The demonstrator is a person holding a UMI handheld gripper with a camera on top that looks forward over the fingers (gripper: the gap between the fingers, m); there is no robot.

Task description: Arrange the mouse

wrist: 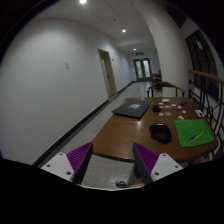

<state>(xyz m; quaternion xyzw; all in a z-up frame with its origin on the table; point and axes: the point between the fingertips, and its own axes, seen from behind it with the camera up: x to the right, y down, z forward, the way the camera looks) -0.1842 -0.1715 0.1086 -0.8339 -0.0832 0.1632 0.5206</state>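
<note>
A dark computer mouse (160, 131) lies on a round wooden table (125, 140), just left of a green mat (194, 132). My gripper (112, 160) hangs in front of the table's near edge, well short of the mouse. Its two fingers with purple pads (80, 157) stand wide apart with nothing between them. The mouse is ahead and to the right of the right finger (146, 158).
A closed grey laptop (132, 110) lies on the table's far left part. Small items (163, 105) and chairs (168, 90) stand at the table's far side. A railing (207, 95) runs on the right. A long corridor with grey floor (85, 125) stretches to the left.
</note>
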